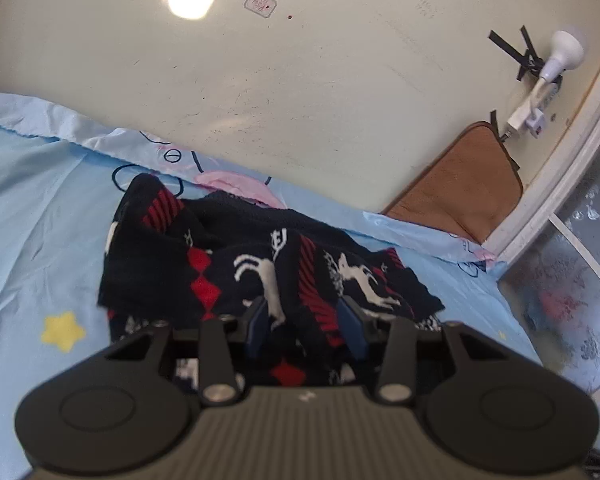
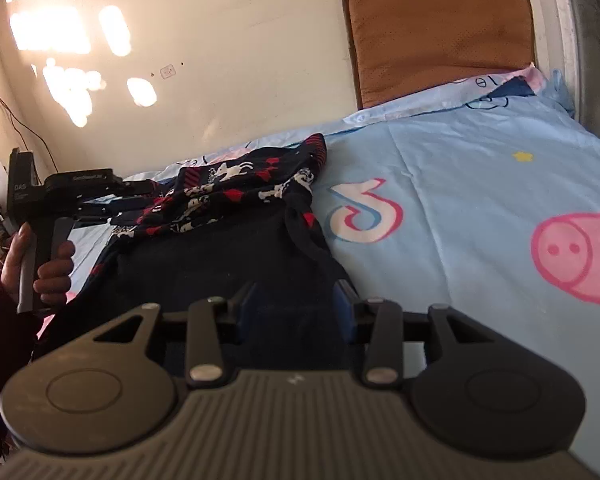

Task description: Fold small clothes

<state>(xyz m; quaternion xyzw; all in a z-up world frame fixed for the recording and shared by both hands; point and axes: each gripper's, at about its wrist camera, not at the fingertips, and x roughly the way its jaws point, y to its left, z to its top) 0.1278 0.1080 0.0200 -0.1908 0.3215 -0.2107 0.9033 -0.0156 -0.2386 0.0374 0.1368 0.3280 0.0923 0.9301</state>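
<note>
The left gripper (image 1: pixel 306 322) stands part open with a fold of the one dark reindeer-patterned sweater (image 1: pixel 260 264) between its fingers. The right gripper (image 2: pixel 296 304) is wide apart over the sweater's plain part. The sweater lies rumpled on one blue cartoon bedsheet (image 2: pixel 460 184).

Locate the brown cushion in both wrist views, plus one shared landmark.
Left wrist: brown cushion at right, leaning on the wall behind the blue sheet.
Right wrist: brown cushion at top right, upright against the wall.
Shared landmark: the dark reindeer sweater, centre in the left view, left of centre in the right.
</note>
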